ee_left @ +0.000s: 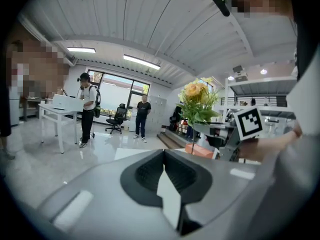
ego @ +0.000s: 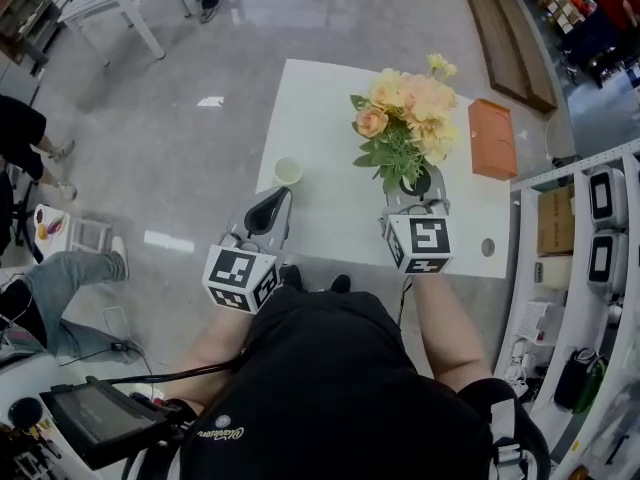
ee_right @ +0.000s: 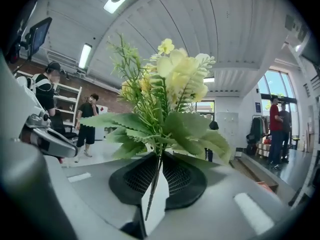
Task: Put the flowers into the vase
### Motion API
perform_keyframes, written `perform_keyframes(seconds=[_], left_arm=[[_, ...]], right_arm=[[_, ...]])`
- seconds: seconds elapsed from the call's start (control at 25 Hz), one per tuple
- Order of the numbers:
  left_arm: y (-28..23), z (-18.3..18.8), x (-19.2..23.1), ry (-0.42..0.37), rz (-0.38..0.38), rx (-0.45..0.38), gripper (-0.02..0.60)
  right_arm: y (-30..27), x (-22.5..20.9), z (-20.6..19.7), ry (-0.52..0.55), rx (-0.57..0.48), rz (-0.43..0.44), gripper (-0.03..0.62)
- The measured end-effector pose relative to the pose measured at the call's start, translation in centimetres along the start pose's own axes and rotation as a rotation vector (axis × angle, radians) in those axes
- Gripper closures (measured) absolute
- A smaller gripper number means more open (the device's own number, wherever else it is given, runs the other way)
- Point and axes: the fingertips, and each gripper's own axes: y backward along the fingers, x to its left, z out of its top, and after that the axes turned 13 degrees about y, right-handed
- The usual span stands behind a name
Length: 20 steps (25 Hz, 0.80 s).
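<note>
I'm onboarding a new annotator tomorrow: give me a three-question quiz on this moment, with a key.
1. Multiple choice: what does the right gripper hold?
A) a bottle
B) the flower bunch, by its stems
C) nothing

2. True or false: the left gripper has its jaws together with nothing between them.

3. Fill in: in the head view, the pale cup stands on the white table just ahead of the ____ gripper.

Key: 1 B; 2 true; 3 left.
</note>
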Motion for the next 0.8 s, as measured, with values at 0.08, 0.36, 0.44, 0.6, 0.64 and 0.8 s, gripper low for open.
perform_keyframes(seconds=[0.08, 0.36, 0.44, 0.6, 0.64, 0.8], left_arm=[[1.2, 0.5, 1.3, 0.012, 0.034, -0.011, 0.574], [3.9, 1.0, 5.5, 0.046, 0.104, -0.037, 0.574], [4.3, 0.8, 6.0, 0.053, 0.115, -0.042, 0.574], [5.3, 0.0, 6.8, 0.065, 0.125, -0.048, 0.574], [5.3, -0.1, 6.8, 0.066, 0.127, -0.047, 0.574], [4.6, 0.4, 6.4, 0.071, 0.134, -0.041, 0.574]], right_arm=[[-1.2, 2.3, 2.1, -0.008, -0.037, 0.062, 0.553], [-3.8, 8.5, 11.3, -0.031, -0.224, 0.205, 0.553], [-4.1, 9.5, 13.1, -0.033, -0.263, 0.233, 0.552], [-4.5, 11.8, 13.8, -0.024, -0.284, 0.266, 0.551], [-4.6, 12.2, 13.6, -0.02, -0.28, 0.274, 0.551], [-5.5, 13.0, 11.5, -0.011, -0.247, 0.321, 0.551]])
